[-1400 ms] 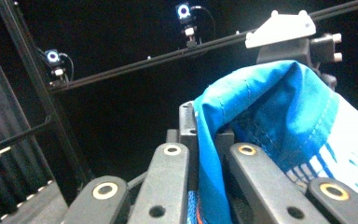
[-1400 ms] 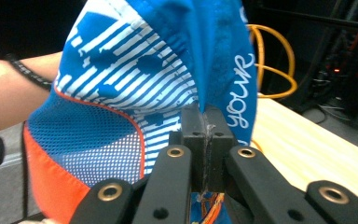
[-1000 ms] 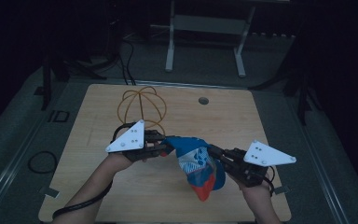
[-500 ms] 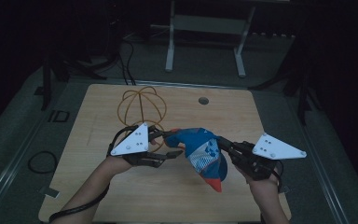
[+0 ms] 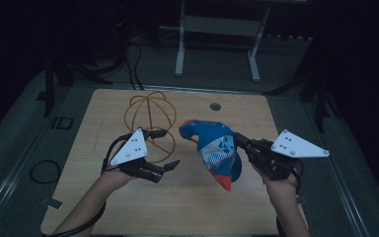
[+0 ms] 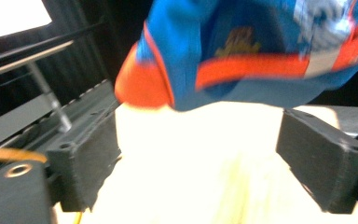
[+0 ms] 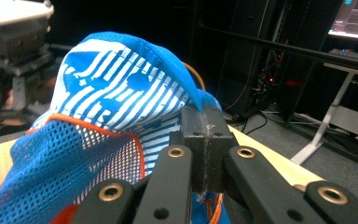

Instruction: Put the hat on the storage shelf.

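Cap (image 5: 214, 150), blue with orange trim, hung above the table (image 5: 187, 207) at centre frame, clamped at its edge by the right gripper (image 5: 242, 143), whose jaws were pressed together on the fabric. Left gripper (image 5: 173, 165), lower left of centre, had its jaws apart and held nothing, just short of the cap. Wire stand (image 5: 150, 123) waited at upper left. Judging by this, the cap was lifted but not yet placed on the stand.

Blurred blue-and-orange cap (image 6: 261, 51) cut off at the left gripper view's top edge, logo unreadable, wire basket (image 6: 0, 156) clipped lower left.
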{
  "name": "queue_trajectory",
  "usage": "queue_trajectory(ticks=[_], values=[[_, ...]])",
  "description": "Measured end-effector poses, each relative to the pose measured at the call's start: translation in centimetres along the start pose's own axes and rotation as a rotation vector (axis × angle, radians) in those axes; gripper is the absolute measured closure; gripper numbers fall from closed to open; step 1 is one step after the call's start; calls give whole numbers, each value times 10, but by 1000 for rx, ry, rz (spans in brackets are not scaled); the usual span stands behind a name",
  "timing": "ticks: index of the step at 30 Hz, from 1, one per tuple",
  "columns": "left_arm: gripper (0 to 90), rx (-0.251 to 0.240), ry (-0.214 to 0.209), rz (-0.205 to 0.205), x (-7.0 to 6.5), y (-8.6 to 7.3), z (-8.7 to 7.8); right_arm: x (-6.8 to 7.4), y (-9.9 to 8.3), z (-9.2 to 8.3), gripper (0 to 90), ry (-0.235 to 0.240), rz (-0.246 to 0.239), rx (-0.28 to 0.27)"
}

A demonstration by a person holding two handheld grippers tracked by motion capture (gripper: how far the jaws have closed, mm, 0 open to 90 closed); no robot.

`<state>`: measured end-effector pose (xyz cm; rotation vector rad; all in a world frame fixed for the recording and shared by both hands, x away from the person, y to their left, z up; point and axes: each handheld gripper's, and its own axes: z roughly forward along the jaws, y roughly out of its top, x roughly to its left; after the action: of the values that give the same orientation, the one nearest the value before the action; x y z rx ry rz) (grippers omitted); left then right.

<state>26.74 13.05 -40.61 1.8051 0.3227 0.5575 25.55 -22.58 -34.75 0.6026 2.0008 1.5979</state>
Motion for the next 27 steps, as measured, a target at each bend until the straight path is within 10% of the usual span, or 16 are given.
queue_trajectory(ticks=[27], values=[[53,63,188,-125,-9,-94,-43,-13,76,54,900,-15,-35,-67]])
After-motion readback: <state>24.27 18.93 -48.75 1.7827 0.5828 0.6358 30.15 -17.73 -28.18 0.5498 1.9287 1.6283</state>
